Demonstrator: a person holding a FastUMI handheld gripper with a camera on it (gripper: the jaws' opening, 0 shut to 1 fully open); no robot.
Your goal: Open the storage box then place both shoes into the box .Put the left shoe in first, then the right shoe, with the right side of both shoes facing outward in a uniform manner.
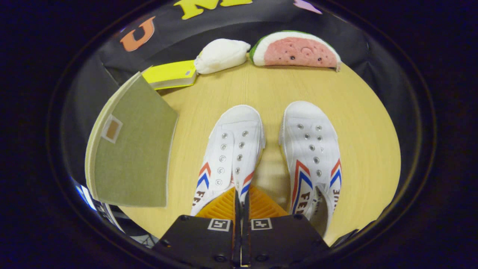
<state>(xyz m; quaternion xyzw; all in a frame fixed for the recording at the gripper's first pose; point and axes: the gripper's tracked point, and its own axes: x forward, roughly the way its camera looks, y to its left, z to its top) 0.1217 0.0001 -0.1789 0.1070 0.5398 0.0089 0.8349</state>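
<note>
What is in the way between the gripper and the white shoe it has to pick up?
Nothing. The gripper, fingers together, sits right at the heel end of the left-hand white shoe. The bare table lies beyond; the olive storage box stands off to the side.

surface: round light-wood table [261, 89] | wall: black cloth [239, 31] behind it | light: even, soft, no hard shadows

Right shoe [312, 157] side shows partial "FE", "UE".
</note>
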